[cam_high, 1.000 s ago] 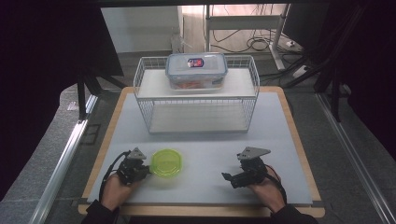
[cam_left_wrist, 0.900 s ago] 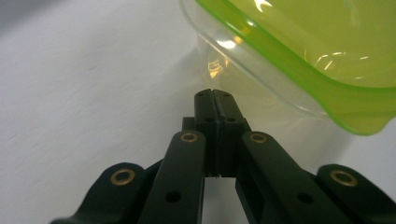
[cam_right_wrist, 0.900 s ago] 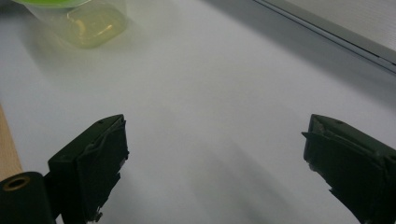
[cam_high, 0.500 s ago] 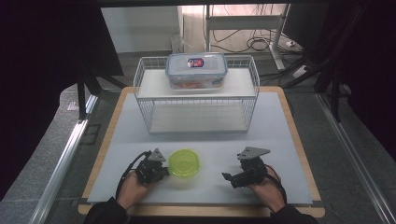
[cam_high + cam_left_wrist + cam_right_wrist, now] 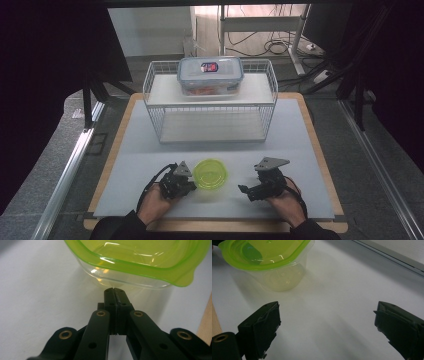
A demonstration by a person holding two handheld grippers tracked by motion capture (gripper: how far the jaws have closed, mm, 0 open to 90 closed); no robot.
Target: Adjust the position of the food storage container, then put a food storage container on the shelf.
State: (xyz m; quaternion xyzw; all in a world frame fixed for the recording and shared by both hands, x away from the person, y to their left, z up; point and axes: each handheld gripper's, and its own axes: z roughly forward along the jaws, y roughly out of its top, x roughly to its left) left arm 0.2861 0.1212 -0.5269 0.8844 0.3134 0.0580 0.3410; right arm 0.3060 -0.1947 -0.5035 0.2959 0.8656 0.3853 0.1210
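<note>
A clear round tub with a lime-green lid (image 5: 210,173) stands on the white mat near the front edge, between my two grippers. My left gripper (image 5: 193,183) is shut with nothing between its jaws. In the left gripper view its closed tips (image 5: 114,290) rest against the tub's clear wall (image 5: 120,280) just under the lid's rim. My right gripper (image 5: 246,192) lies to the right of the tub, apart from it, and points toward it. In the right gripper view it stands open (image 5: 327,315) over bare mat, with the tub (image 5: 267,260) farther off at the upper left.
A white wire rack (image 5: 210,102) stands at the back of the mat. A clear lock-lid food box (image 5: 210,75) sits on its top shelf. The mat lies on a wooden board (image 5: 320,145) whose edge runs along the front and both sides.
My left gripper has moved to the right, and the green-lidded tub has slid right with it toward the mat's middle. The right gripper has stayed in place.
</note>
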